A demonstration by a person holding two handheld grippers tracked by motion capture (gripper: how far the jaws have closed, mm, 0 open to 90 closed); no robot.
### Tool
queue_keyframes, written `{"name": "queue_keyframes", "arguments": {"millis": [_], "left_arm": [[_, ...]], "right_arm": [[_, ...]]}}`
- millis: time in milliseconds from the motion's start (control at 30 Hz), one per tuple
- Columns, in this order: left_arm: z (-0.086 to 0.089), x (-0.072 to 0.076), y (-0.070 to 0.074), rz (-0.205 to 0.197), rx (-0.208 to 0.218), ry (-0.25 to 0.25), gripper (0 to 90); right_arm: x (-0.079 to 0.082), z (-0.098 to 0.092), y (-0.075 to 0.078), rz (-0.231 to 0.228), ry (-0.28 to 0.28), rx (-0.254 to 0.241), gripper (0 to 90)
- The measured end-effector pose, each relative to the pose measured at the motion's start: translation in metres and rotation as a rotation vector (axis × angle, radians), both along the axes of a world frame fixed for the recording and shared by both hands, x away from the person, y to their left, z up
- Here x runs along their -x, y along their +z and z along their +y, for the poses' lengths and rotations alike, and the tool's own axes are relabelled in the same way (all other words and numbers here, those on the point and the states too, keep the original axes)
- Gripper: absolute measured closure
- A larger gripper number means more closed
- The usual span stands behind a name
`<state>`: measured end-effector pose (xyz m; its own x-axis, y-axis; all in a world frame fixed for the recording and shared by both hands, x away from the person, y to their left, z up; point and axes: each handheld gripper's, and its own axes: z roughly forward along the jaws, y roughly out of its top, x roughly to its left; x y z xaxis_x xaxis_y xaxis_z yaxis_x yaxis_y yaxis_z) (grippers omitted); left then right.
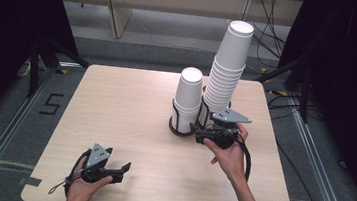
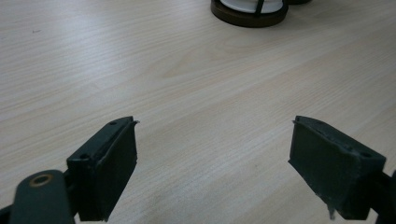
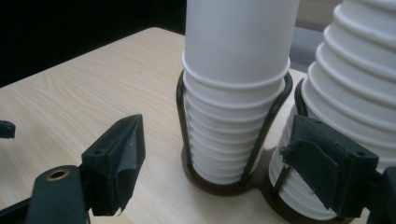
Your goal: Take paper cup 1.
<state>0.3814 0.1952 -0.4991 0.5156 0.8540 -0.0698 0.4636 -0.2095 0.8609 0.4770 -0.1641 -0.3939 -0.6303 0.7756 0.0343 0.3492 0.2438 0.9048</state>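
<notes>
Left tongs (image 2: pixel 215 154) low over bare table (image 2: pixel 140 70), jaws open, holding nothing, right tongs (image 3: pixel 212 163) open too, empty, close in front of short cup stack (image 3: pixel 236 93) in its wire holder (image 3: pixel 184 112), tall leaning cup stack (image 1: pixel 227 70) in holder just beside it

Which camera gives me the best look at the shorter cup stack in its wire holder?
The right gripper view: the shorter cup stack stands close ahead of the open right gripper, nested rims and wire holder clear. The high view shows the whole stack small beside the taller stack. The left gripper view catches just its base.
</notes>
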Motion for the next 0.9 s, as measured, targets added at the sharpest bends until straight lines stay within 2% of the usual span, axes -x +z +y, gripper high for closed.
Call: {"name": "queue_keyframes", "arguments": {"millis": [33,100,133,167,233,367,400,433,467,533,567,633,667,800,833,867,900], "left_arm": [[0.0,0.0,0.0,0.001,-0.006,-0.004,14.7],[0.0,0.0,0.0,0.002,-0.01,-0.006,14.6],[0.0,0.0,0.0,0.003,-0.013,-0.008,14.6],[0.0,0.001,0.0,0.004,-0.012,-0.009,14.6],[0.0,0.001,0.0,0.003,-0.019,-0.005,14.6],[0.0,0.001,0.0,0.003,-0.014,-0.007,14.6],[0.0,0.002,0.0,0.003,-0.015,-0.007,14.7],[0.0,0.002,0.0,0.003,-0.016,-0.008,14.7],[0.0,0.002,0.0,0.003,-0.017,-0.009,14.6],[0.0,0.001,0.0,0.004,-0.021,-0.01,14.6],[0.0,0.002,0.0,0.005,-0.026,-0.006,14.6],[0.0,0.002,-0.001,0.007,-0.025,-0.011,14.6],[-0.001,0.002,-0.001,0.004,-0.024,-0.006,14.6],[-0.001,0.002,0.0,0.001,-0.025,-0.014,14.7],[-0.001,0.002,-0.001,-0.001,-0.027,-0.014,14.6],[-0.001,0.003,-0.001,-0.001,-0.032,-0.009,14.7],[-0.001,0.003,-0.001,0.0,-0.03,-0.009,14.7]], "right_arm": [[-0.001,0.0,0.003,-0.005,0.004,0.007,20.2],[-0.002,0.004,0.007,-0.012,-0.009,-0.015,20.2],[-0.005,0.003,0.009,-0.038,0.002,-0.001,20.1],[-0.005,0.006,0.012,-0.02,-0.008,-0.013,20.1],[-0.008,0.009,0.015,-0.038,-0.014,-0.008,20.1],[-0.015,0.018,0.02,-0.037,-0.046,-0.012,19.2],[-0.018,0.02,0.022,-0.052,-0.053,-0.006,19.1],[-0.02,0.023,0.023,-0.048,-0.063,-0.014,19.4],[-0.023,0.025,0.024,-0.037,-0.052,-0.014,20.3],[-0.029,0.029,0.027,-0.063,-0.066,0.019,20.0],[-0.03,0.032,0.029,-0.049,-0.072,0.013,19.7],[-0.032,0.033,0.03,-0.059,-0.072,0.02,19.6],[-0.037,0.037,0.033,-0.068,-0.095,0.018,19.5],[-0.045,0.041,0.033,-0.051,-0.09,0.015,19.2],[-0.049,0.043,0.034,-0.07,-0.119,0.028,18.3],[-0.049,0.045,0.034,-0.072,-0.138,0.018,17.8],[-0.051,0.045,0.035,-0.077,-0.134,0.023,17.9]]}}
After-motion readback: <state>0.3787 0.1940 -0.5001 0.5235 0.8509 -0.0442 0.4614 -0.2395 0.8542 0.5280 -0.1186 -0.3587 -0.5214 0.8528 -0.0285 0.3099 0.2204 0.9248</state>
